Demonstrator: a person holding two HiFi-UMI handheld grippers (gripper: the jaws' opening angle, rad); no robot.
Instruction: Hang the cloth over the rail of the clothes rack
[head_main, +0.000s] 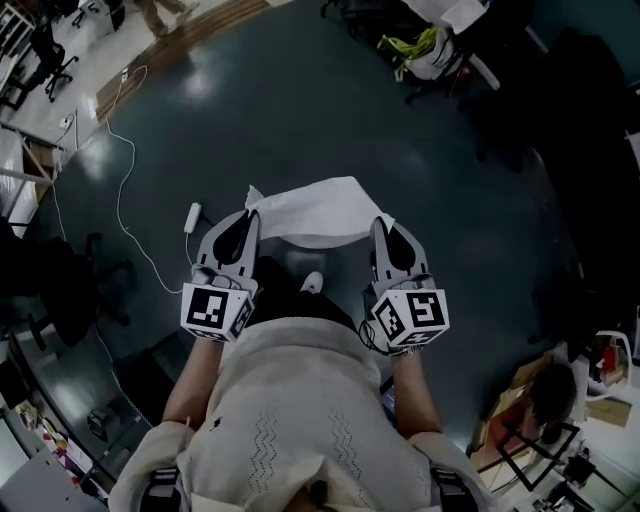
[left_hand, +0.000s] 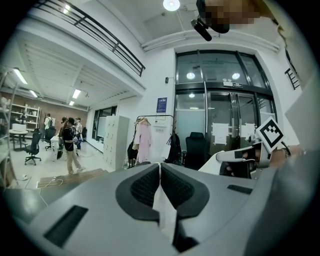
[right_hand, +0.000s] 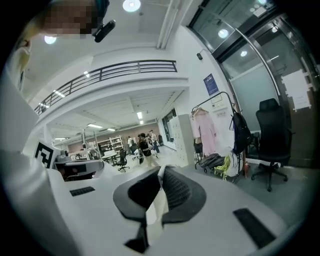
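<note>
Cloth carried between two tools, rack not yet reached.
The white cloth (head_main: 318, 212) was held spread above the floor (head_main: 300, 100), one corner pinched in the left tool (head_main: 243, 225) and the other in the right tool (head_main: 386, 232). It was judged light, limp and prone to sagging, so corner grips suited draping it over the clothes rack (left_hand: 156, 117), which was seen well apart.

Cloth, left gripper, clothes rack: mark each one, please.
cloth (head_main: 318, 212), head view, middle of the white sheet.
left gripper (left_hand: 160, 167), left gripper view, where its shut jaws pinch the cloth.
clothes rack (left_hand: 155, 116), left gripper view, top rail.
</note>
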